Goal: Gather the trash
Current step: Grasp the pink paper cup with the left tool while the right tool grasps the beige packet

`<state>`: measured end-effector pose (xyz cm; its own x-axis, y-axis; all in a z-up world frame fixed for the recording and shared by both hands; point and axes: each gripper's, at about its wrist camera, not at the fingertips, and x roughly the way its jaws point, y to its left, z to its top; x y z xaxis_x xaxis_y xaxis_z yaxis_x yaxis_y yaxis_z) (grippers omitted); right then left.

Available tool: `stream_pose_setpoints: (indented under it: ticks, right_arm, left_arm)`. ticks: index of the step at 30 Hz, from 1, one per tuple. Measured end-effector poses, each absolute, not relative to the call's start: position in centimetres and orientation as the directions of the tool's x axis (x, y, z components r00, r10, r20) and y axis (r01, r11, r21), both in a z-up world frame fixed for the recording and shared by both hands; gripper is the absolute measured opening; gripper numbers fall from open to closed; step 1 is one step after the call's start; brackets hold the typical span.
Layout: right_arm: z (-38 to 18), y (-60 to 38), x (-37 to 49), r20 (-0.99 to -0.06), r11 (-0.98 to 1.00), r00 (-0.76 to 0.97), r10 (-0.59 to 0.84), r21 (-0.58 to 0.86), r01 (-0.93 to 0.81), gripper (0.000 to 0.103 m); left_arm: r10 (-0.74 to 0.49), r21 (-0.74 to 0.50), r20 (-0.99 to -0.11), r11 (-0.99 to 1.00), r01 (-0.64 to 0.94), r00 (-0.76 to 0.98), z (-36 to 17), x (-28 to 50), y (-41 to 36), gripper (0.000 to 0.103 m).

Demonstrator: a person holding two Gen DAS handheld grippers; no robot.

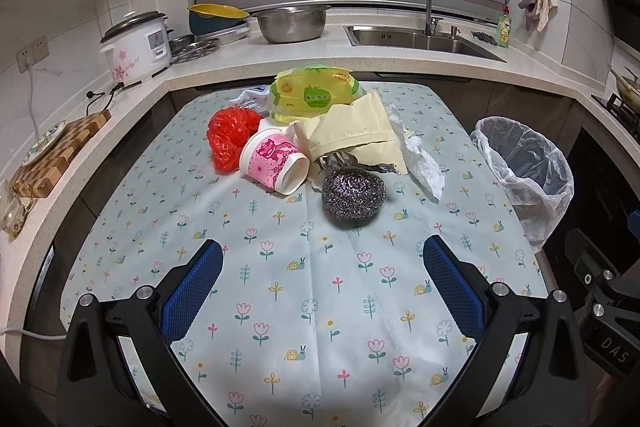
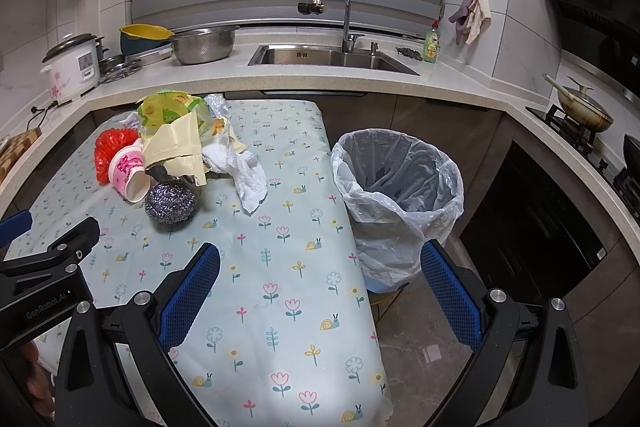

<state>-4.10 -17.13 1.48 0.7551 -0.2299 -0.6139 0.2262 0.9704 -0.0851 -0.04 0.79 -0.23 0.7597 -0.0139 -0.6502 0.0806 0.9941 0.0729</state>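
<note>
A pile of trash lies on the flowered tablecloth (image 1: 320,307): a steel wool ball (image 1: 353,193), a pink paper cup (image 1: 276,161) on its side, a red mesh scrubber (image 1: 229,135), a yellow-green snack bag (image 1: 316,91), cream paper packaging (image 1: 352,135) and a crumpled white tissue (image 1: 424,163). A bin with a clear liner (image 2: 400,179) stands right of the table. My left gripper (image 1: 322,259) is open and empty, short of the steel wool. My right gripper (image 2: 320,263) is open and empty, over the table's right edge next to the bin.
A counter runs behind with a rice cooker (image 1: 136,47), steel bowl (image 1: 291,23), sink (image 2: 332,57) and faucet. A chopping board (image 1: 60,147) lies at left. A stove with a pan (image 2: 584,107) is at right. Dark cabinets stand behind the bin.
</note>
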Motion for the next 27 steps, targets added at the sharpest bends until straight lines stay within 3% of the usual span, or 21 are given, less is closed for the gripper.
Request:
stream_pose_setpoints:
  ticks: [13, 27]
  right_arm:
    - [1.0, -17.4, -3.0, -0.616, 0.968, 0.751, -0.238, -0.091, 0.233, 0.096]
    - [-1.6, -17.5, 2.6, -0.659, 0.974, 0.725, -0.202, -0.053, 0.222, 0.096]
  left_arm:
    - [-0.009, 0.065, -0.640, 0.996, 0.066, 0.768, -0.4, 0.2, 1.4, 0.096]
    - [0.016, 0.009, -0.671, 1.000, -0.013, 0.742, -1.8, 5.7, 5.6, 0.096]
